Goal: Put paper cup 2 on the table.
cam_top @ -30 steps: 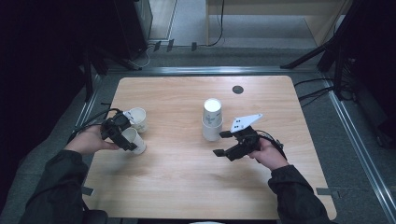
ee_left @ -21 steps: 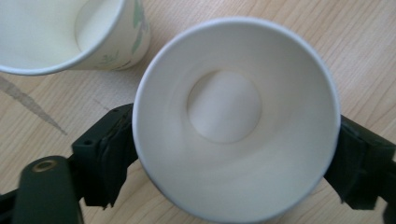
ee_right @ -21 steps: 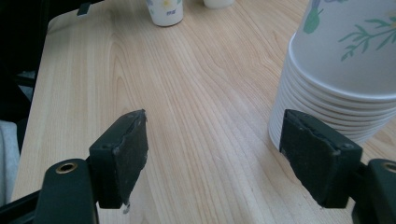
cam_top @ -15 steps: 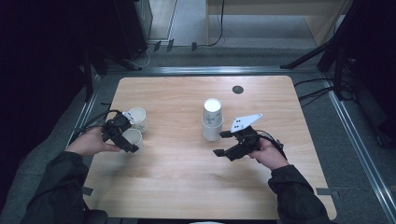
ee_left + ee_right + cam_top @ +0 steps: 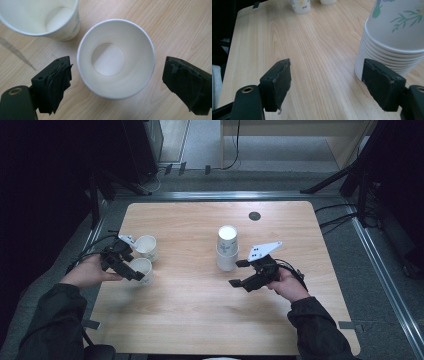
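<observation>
Two white paper cups stand upright at the table's left. The nearer cup point(image 5: 141, 270) point(image 5: 116, 58) sits between the jaws of my left gripper point(image 5: 132, 265) point(image 5: 117, 82). Those jaws have just been opening, and both pads now stand clear of its rim. The second cup point(image 5: 146, 247) point(image 5: 42, 17) stands just beyond it. A stack of several paper cups with a green leaf print point(image 5: 227, 247) point(image 5: 397, 37) stands mid-table. My right gripper point(image 5: 239, 273) point(image 5: 329, 82) is open just in front of and beside the stack, with nothing between its pads.
The wooden table point(image 5: 190, 310) has a small round dark hole point(image 5: 254, 215) near its far edge. Cables trail from both grippers. Dark floor, metal rails and stand legs surround the table.
The left gripper's jaws have spread apart around the nearer cup, which now stands free on the table. The right hand and the stack have not moved.
</observation>
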